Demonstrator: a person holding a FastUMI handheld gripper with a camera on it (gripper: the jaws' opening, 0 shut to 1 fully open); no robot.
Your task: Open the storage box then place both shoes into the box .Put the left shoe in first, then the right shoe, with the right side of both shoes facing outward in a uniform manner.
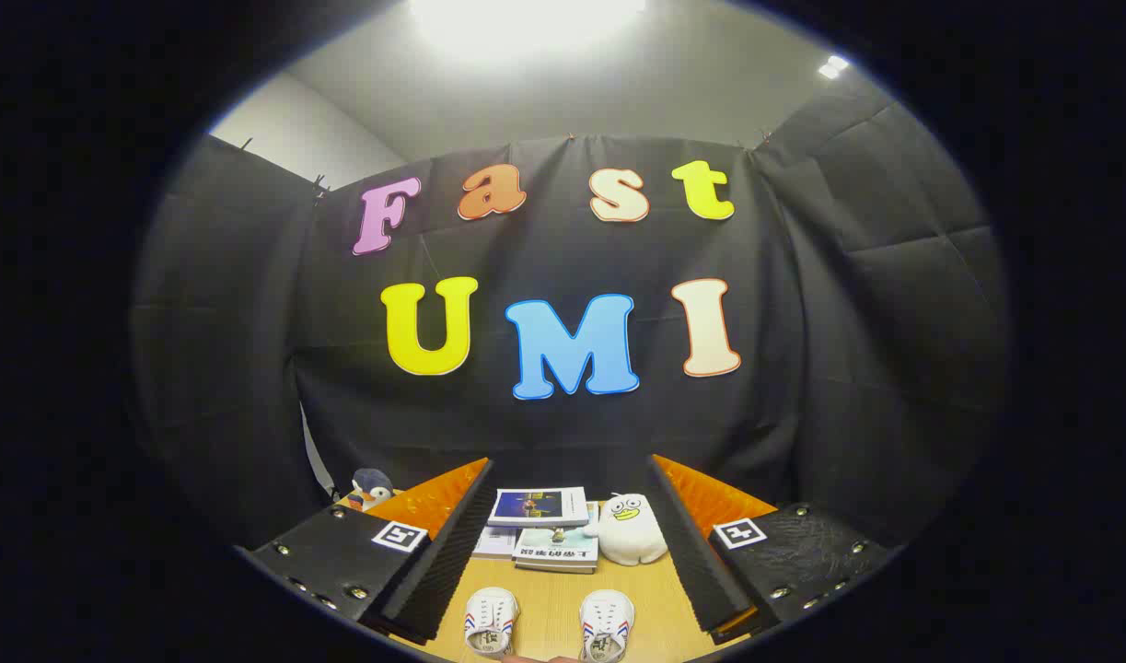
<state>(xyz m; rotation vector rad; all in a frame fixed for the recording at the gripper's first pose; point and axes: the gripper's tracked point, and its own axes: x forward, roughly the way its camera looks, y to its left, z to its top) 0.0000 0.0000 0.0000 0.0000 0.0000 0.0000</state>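
Gripper [572, 562] fingers were spread wide, nothing between the pads, raised above the wooden table [549, 608]. Left to right relative to the book stack [539, 529]: penguin plush [369, 488] far left, left shoe [491, 622] in front, right shoe [607, 626] front-right, white duck plush [629, 529] touching the stack's right. Both shoes' long axes ran parallel, toes toward the stack.

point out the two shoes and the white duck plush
left-hand shoe [491, 619]: gripper view, laced top.
right-hand shoe [607, 622]: gripper view, laced top.
white duck plush [631, 536]: gripper view, belly.
gripper [551, 552]: open, fingers apart.
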